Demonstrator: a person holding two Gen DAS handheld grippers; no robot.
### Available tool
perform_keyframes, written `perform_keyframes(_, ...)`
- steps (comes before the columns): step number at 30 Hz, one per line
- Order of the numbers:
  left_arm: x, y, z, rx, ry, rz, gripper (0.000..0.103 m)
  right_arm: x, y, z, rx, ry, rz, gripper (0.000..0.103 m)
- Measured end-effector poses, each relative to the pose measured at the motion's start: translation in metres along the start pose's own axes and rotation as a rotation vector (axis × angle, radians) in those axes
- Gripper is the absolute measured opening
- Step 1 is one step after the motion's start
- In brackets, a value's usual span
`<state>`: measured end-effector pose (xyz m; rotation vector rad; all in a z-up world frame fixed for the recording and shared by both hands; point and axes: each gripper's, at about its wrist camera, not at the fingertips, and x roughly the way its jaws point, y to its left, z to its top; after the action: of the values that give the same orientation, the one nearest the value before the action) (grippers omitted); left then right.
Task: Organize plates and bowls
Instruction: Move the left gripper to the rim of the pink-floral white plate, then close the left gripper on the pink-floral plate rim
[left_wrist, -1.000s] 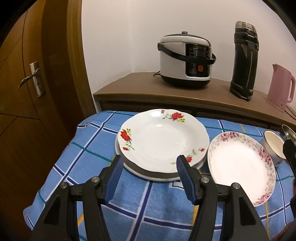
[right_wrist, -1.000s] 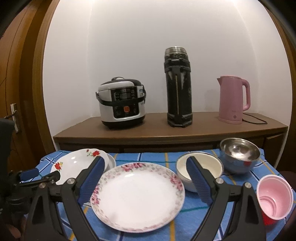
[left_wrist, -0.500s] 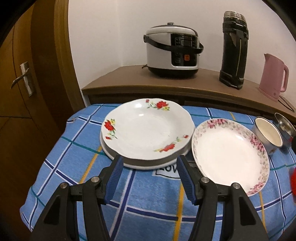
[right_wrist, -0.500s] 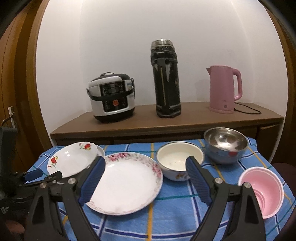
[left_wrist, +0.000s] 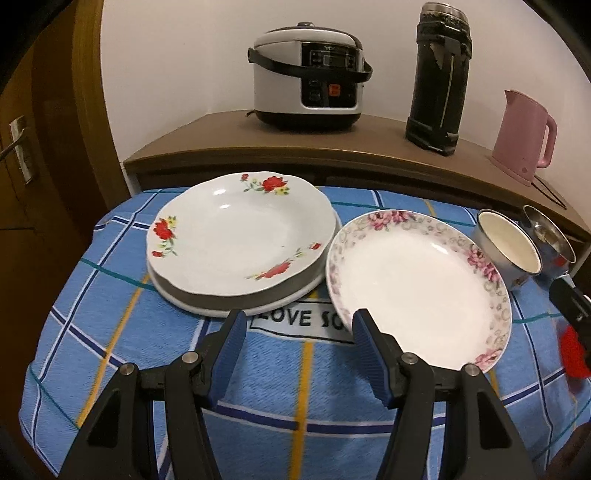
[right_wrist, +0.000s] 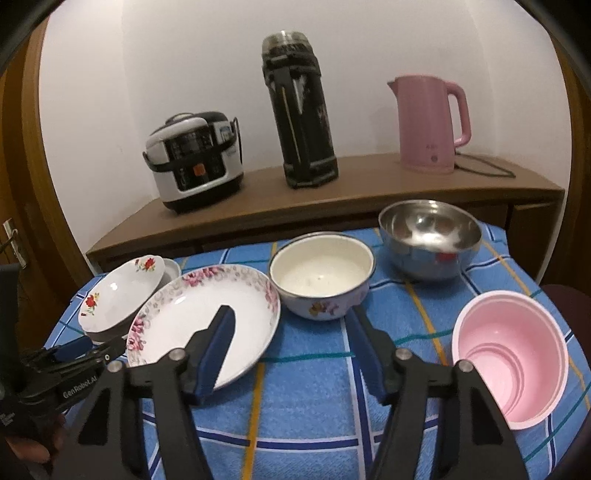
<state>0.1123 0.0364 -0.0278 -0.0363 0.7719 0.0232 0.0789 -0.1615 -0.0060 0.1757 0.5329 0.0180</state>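
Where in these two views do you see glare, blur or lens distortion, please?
Left wrist view: the shelf bows from fisheye, small highlights dot the red-flower plate, and the red thing at the right edge is smeared. Right wrist view: dark corners, the steel bowl shines, and the cooker looks tilted.

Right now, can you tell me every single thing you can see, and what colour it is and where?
Red-flower plate: 1, white, far left, stacked on grey-rimmed plate.
Pink-flower plate: 1, white, beside stack.
Enamel bowl: 1, cream, middle.
Steel bowl: 1, silver, back right.
Cup: 1, pink, tipped, front right.
Tablecloth: 1, blue checked.
Rice cooker, flask, kettle: white-black, black, pink, on shelf.
Left gripper, right gripper: black-blue, open, empty.
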Motion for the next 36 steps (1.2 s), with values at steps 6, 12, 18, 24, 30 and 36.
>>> perform_keyframes(6,0.002,-0.002,0.003,-0.022,0.011,-0.035,0.062,0.015,-0.009,-0.001,0.032,0.074,0.053,0.053)
perform_keyframes(12,0.009,-0.008,0.007,-0.042,0.016,-0.037,0.062,0.033,-0.013,-0.002,0.084,0.143,0.124,0.053)
perform_keyframes(18,0.023,-0.011,0.009,-0.072,0.064,-0.055,0.049,0.051,-0.014,-0.002,0.109,0.196,0.142,0.053)
perform_keyframes(24,0.037,-0.009,0.009,-0.112,0.104,-0.078,0.038,0.066,-0.01,0.001,0.106,0.23,0.15,0.043)
perform_keyframes(30,0.044,-0.014,0.013,-0.121,0.117,-0.105,0.03,0.079,-0.007,-0.001,0.101,0.267,0.153,0.036)
perform_keyframes(36,0.047,-0.013,0.015,-0.141,0.129,-0.13,0.027,0.091,-0.006,-0.002,0.105,0.306,0.18,0.027)
